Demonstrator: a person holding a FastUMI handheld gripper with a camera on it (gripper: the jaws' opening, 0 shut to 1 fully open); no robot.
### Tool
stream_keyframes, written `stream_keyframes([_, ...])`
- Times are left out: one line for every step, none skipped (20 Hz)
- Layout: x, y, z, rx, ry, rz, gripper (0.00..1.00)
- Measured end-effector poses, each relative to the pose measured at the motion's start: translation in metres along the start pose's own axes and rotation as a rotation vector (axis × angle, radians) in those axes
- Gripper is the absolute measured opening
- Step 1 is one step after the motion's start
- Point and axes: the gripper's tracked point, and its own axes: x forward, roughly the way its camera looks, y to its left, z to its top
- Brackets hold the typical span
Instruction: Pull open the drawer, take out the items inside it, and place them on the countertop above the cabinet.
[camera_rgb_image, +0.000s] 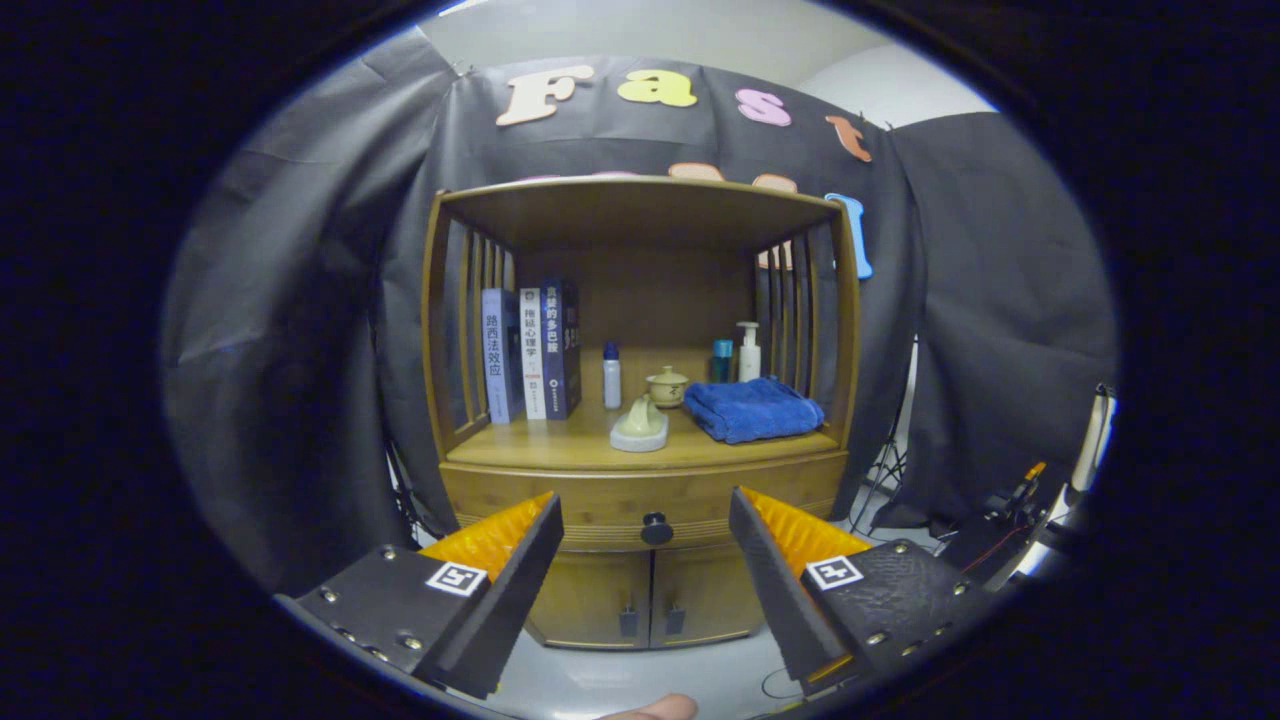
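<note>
The gripper (645, 525) has its fingers spread wide, holding nothing. Seen between them at 12 o'clock, well short of contact, is the dark round knob (656, 528) of the closed drawer (640, 498). Below the drawer sit two cabinet doors (648, 600). Above it, on the countertop (560, 440): a pale figurine (640, 424) at 12, a folded blue towel (752, 408) toward 1, and three upright books (530, 352) toward 11, their spines lettered in Chinese. Behind them stand a lidded cup (667, 386), a small white bottle (611, 375) and a pump bottle (748, 352), labels too small to read
</note>
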Motion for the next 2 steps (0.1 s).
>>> stream_keyframes([-0.0068, -0.0015, -0.0002, 0.0, -0.002, -0.002, 1.0])
stream_keyframes([-0.0112, -0.0013, 0.0006, 0.002, -0.002, -0.003, 1.0])
